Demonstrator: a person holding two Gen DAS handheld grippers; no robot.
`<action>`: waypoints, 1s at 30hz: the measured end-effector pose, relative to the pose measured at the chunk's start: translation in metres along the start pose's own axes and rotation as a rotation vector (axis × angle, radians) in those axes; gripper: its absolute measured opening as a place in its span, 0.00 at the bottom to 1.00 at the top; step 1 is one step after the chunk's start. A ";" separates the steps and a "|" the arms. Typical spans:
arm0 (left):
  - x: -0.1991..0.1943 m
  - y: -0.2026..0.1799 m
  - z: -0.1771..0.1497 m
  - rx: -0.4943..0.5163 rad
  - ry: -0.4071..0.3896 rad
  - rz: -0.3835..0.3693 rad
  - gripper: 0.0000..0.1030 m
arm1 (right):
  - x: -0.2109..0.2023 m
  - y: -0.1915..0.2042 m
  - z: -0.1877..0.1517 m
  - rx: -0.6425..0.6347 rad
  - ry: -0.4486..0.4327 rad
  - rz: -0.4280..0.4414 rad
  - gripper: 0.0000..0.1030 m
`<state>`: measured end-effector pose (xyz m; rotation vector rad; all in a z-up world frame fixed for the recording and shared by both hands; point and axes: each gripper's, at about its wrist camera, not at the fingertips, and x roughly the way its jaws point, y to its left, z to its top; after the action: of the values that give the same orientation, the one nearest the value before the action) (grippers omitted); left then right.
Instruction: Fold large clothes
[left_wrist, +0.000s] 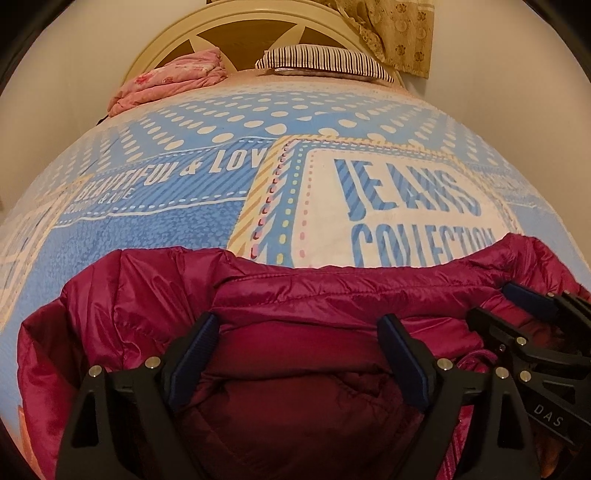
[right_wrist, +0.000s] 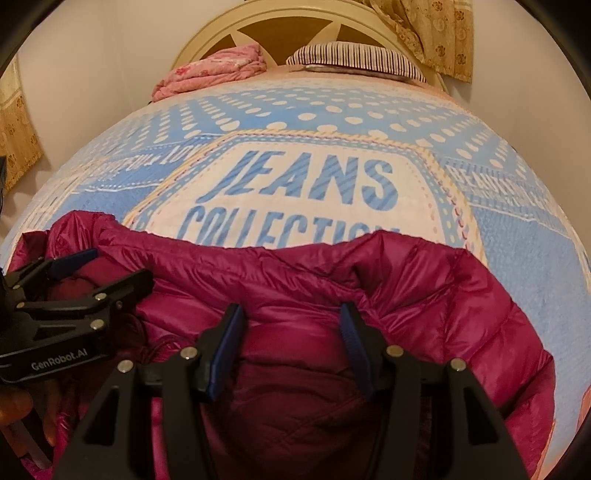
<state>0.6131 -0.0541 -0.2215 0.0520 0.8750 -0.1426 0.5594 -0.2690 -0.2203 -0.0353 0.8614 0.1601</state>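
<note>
A magenta puffer jacket (left_wrist: 155, 291) lies bunched at the near end of the bed; it also shows in the right wrist view (right_wrist: 424, 295). My left gripper (left_wrist: 299, 325) is open, its jaws spread over the jacket's inner lining. My right gripper (right_wrist: 291, 314) is open too, jaws spread just above the jacket's middle. Neither holds cloth. The right gripper also shows at the right edge of the left wrist view (left_wrist: 509, 302), and the left gripper at the left edge of the right wrist view (right_wrist: 114, 266). The two stand side by side, close together.
The bed has a blue and white cover (left_wrist: 207, 221) printed "JEANS COLLECTION" (right_wrist: 295, 188). A pink quilt (left_wrist: 170, 81) and a striped pillow (left_wrist: 325, 59) lie at the headboard (right_wrist: 280, 29). A curtain (right_wrist: 436, 33) hangs at the far right. White walls flank the bed.
</note>
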 end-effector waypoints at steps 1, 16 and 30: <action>0.000 0.000 0.000 0.003 0.002 0.003 0.86 | 0.000 0.001 0.000 -0.005 0.000 -0.007 0.56; 0.004 -0.005 0.000 0.025 0.011 0.033 0.89 | 0.003 0.006 0.000 -0.028 0.004 -0.038 0.57; 0.005 -0.007 0.002 0.037 0.020 0.049 0.90 | 0.005 0.010 0.000 -0.043 0.010 -0.065 0.57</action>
<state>0.6164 -0.0620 -0.2241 0.1094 0.8901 -0.1130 0.5608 -0.2584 -0.2239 -0.1045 0.8655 0.1176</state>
